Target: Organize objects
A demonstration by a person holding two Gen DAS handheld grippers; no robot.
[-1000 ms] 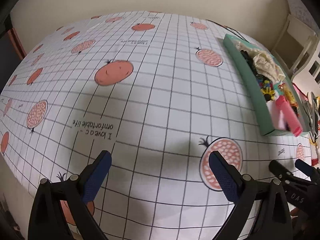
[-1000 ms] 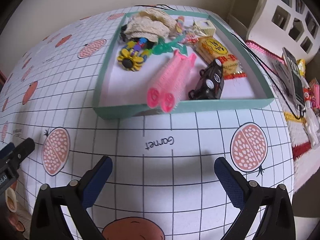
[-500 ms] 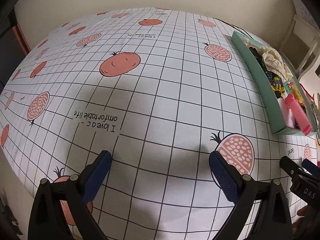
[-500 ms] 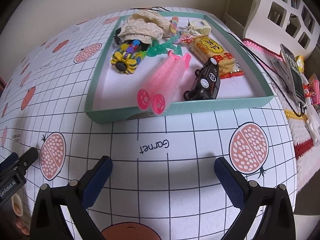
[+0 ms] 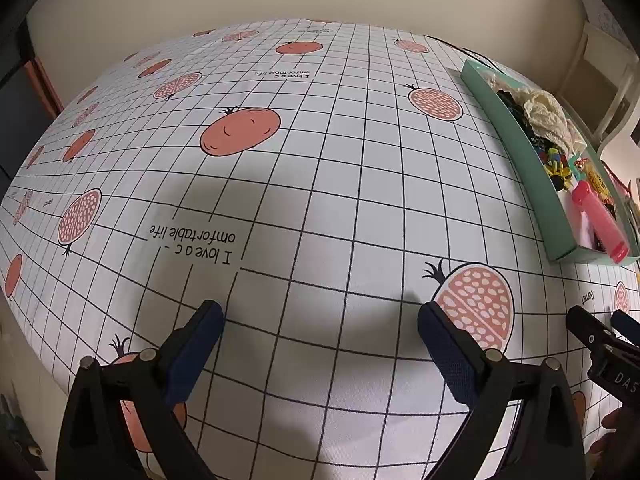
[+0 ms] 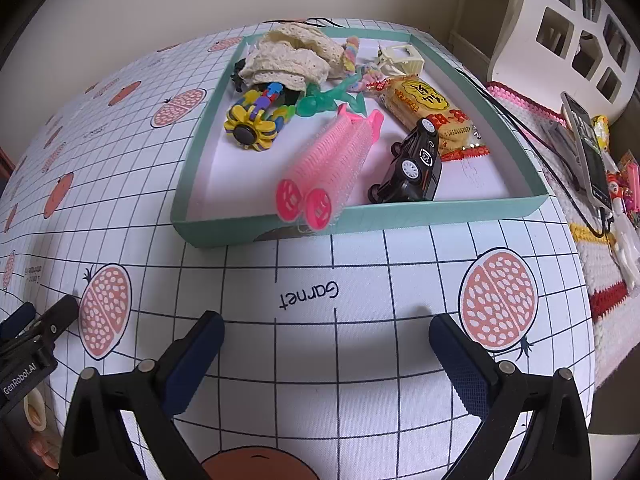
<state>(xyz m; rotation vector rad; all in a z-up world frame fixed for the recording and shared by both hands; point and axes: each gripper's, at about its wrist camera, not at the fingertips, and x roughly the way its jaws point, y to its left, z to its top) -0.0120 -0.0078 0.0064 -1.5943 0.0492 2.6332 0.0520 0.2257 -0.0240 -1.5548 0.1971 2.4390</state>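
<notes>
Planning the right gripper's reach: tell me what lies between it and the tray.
Only bare tablecloth, printed "Garnet", lies between the open right gripper and the tray; the right wrist view shows it.

tray (image 6: 256,236) on tablecloth (image 6: 360,340) | toy car (image 6: 412,168) in tray, right of hair rollers (image 6: 332,168)

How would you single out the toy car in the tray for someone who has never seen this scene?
Find the shallow green tray on the checked tablecloth. Near its front wall, right of the pink hair rollers, sits the toy car. It is the only black, wheeled thing there, with white wheels.
</notes>
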